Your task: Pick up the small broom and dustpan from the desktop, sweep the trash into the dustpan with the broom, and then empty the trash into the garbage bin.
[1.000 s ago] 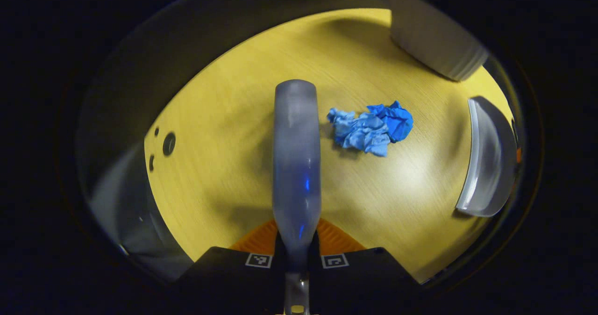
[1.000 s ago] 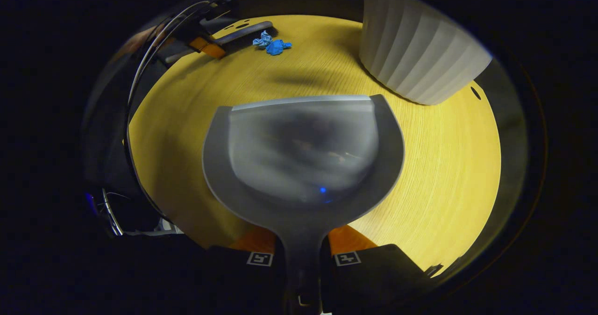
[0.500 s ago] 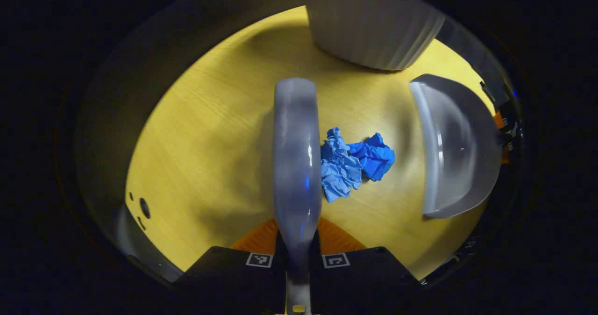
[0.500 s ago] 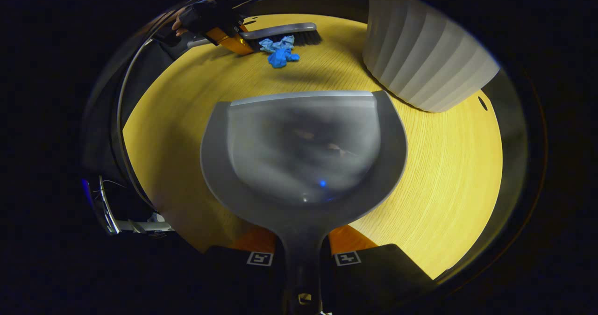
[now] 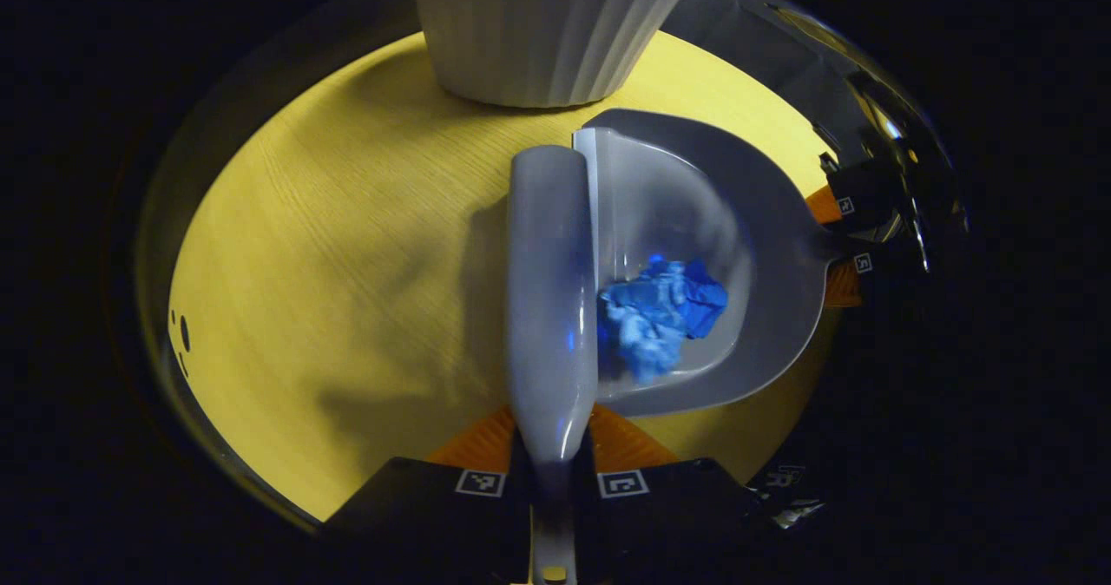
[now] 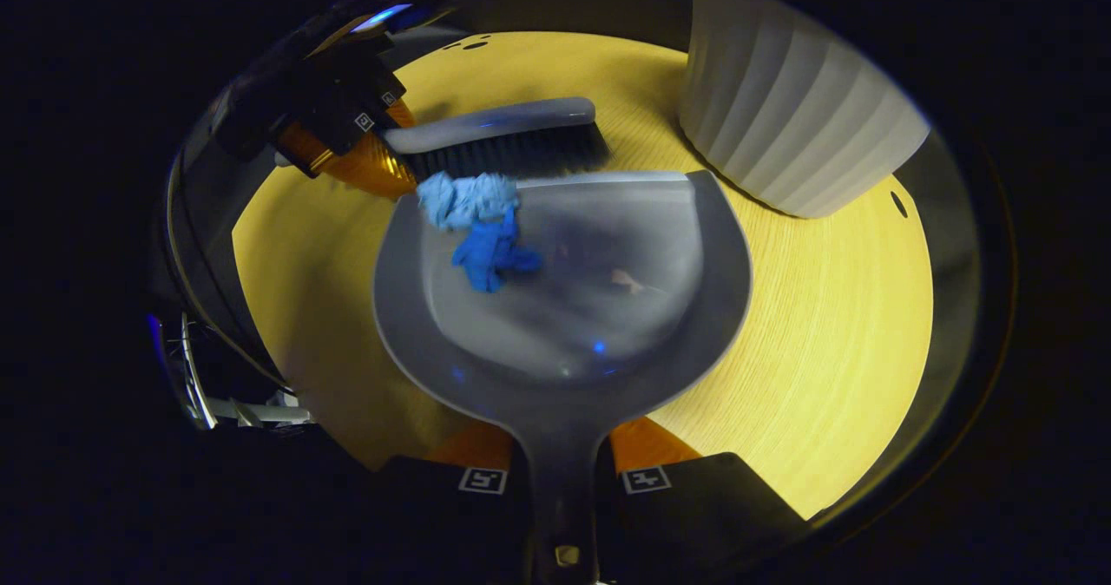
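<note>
Worktop point(image 6: 825, 351) lies bare right of the dustpan point(image 6: 720, 281) in the right gripper view, open passage there. Ribbed white bin point(image 6: 798, 125) stands just beyond the pan's far right corner, blocking that side. Broom point(image 6: 503, 138) lies along the pan's lip, closing the front. Left of broom point(image 5: 548, 281), worktop point(image 5: 347, 264) bare.

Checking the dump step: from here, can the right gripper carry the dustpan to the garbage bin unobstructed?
Probably yes. The right gripper clamps the dustpan handle, the blue trash lies inside, and bare desktop separates it from the garbage bin. The broom sits at the pan's lip, opposite side.
</note>
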`<state>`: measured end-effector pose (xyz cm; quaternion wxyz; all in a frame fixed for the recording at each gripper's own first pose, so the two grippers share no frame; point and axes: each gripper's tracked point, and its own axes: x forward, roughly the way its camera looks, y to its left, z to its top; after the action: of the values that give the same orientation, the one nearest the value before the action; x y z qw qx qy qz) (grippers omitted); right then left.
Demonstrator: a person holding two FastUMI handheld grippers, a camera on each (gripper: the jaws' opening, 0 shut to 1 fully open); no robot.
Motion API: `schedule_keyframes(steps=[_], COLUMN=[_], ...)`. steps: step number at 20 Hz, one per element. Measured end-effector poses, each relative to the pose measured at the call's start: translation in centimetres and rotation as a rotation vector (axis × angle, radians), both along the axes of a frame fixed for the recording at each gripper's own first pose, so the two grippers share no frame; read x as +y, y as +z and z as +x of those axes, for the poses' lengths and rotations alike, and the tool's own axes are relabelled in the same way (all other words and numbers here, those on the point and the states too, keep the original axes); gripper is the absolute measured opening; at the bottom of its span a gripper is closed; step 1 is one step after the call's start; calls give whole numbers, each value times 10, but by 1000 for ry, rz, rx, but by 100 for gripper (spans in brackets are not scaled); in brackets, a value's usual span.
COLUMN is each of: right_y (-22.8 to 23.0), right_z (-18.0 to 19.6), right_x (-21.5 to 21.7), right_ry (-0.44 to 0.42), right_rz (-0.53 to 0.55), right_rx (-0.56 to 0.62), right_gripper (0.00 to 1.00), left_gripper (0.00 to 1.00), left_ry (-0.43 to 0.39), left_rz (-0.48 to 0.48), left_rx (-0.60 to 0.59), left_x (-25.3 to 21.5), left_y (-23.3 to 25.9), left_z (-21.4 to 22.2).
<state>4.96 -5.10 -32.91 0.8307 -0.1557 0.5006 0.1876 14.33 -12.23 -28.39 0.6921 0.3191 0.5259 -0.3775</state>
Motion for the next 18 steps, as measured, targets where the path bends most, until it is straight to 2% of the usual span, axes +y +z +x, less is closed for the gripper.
schedule_keyframes(steps=[2,4,6,9,11,13,17,18], right_y=[1,4,2,8,9,21,30,30], right_z=[0,1,2,-3,-4,4,2,1], right_x=[1,5,4,6,1,-2,2,1], right_ry=[-2,-16,-30,-77,-53,-17,-40,-38], right_rz=[1,11,12,28,1,-48,-19,-10], right_rx=[-3,-14,-33,-52,-65,-84,-92,-93], right_gripper=[33,33,33,33,33,33,33,33], left_gripper=[27,24,24,24,24,24,24,27], left_ry=[61,91,140,279,397,477,543,548], left_rz=[-36,-72,-84,-107,-108,-155,-187,-184], left_rx=[33,41,3,-79,-90,-80,-101,-104], left_x=[-2,-1,6,34,62,87,123,125], left_y=[7,15,21,38,48,52,19,9], left_z=[-7,-14,-15,-11,-13,-14,-30,-34])
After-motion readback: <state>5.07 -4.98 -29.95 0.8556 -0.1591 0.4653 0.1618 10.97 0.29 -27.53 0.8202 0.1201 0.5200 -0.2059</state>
